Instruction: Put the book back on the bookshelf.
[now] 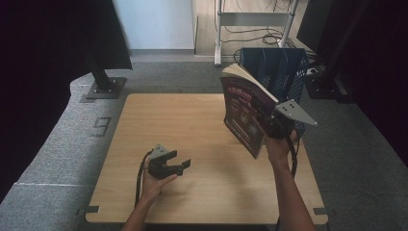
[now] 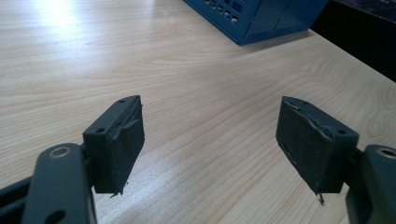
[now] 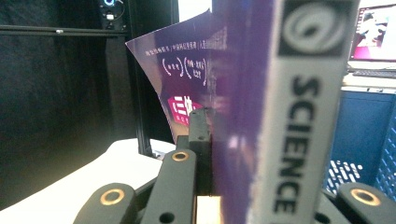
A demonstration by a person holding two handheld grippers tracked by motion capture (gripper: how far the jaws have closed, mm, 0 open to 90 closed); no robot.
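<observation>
Purple paperback book (image 1: 245, 113) was held up in the air above the right part of the wooden table (image 1: 192, 144), clamped in the right gripper (image 1: 275, 126). It stood roughly upright, tilted a little, with its pale page edges at the top and its dark cover, printed with pink and white lettering, turned toward the table's left side. In the right gripper view the book (image 3: 243, 116) rose straight up between the jaws, which were clenched on its lower part; one black jaw pressed flat against the cover, and the grey spine band with the word SCIENCE ran upward on the near side. The cover curled away slightly at its upper corner.

Behind the book, at the far right of the table, stood a blue plastic crate (image 1: 279, 67) with perforated walls; the book was in front of it and apart from it. The same crate (image 2: 252, 18) showed at the top of the left gripper view, resting on the tabletop.

The left gripper (image 1: 174, 166) was low over the near left part of the table, well apart from the book. Its jaws stood wide apart with nothing between them, and bare wood grain (image 2: 205, 107) lay beneath its worn pads (image 2: 126, 140).
</observation>
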